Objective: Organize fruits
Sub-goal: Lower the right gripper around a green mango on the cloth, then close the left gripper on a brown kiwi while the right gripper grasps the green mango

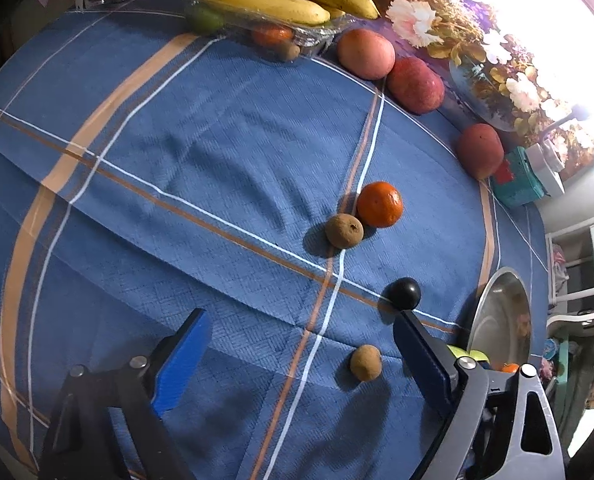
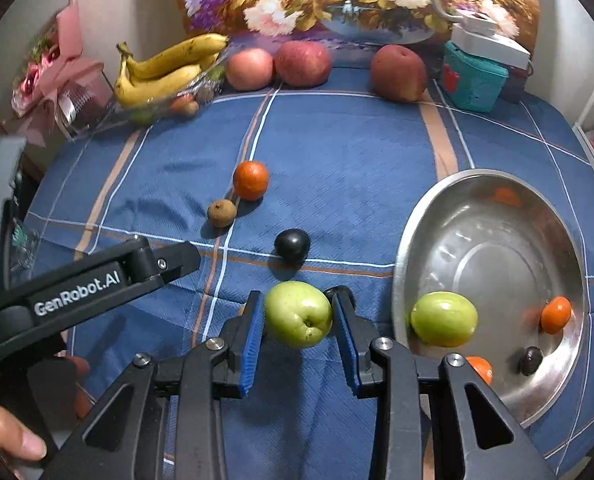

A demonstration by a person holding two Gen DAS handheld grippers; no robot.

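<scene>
Gleaming smooth green fruit [image 2: 298, 314], dimpled, between jaws.

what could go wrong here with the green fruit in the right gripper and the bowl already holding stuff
1. The right gripper pinches the round green fruit only by its sides with flat blue pads; it might slip on the way.
2. Dropped into the shiny steel bowl, it could knock the second green fruit or small orange fruit.
3. The open left gripper hovers near a small brown fruit and might nudge it.
</scene>
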